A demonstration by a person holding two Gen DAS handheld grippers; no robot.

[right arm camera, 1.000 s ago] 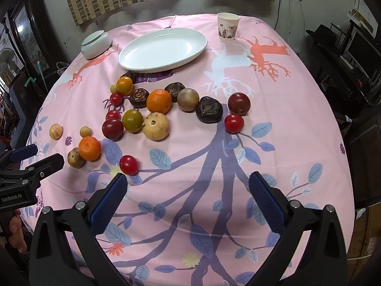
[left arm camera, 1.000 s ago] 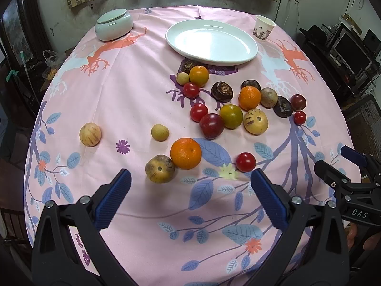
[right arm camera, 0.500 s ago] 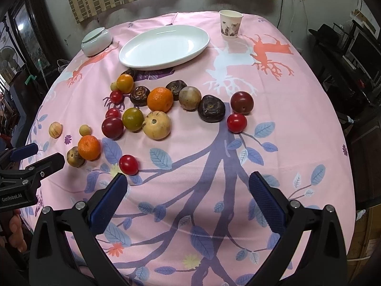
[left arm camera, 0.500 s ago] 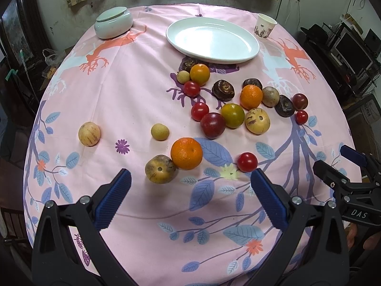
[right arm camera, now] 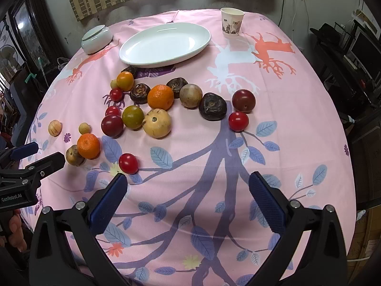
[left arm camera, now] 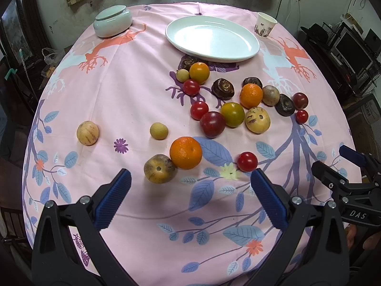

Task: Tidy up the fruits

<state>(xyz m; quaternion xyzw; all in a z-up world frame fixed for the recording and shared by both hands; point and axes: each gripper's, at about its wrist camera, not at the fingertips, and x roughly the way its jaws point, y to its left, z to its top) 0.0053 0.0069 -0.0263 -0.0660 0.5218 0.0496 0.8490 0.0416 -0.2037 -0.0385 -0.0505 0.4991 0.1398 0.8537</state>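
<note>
**Both claws hovering open, fruit lying loose on the desk**

Left claw is hanging over the near edge of the desk, fingers spread wide, gripping nothing. Right claw is doing the same over the near right part, fingers wide apart and empty.

Fruits are sitting scattered on the pink cloth, none on the white oval plate at the far side. Just beyond the left claw, an orange is touching a brownish round fruit; a red cherry tomato is lying near, to their right. Further left, a small tan fruit and a striped yellow fruit are sitting apart from the rest.

The main cluster is spreading between these and the plate: a dark red plum, a greenish tomato, a striped pale melon, a second orange, dark wrinkled fruits and more small tomatoes.

A lidded pale bowl is standing far left, a paper cup far right.
</note>
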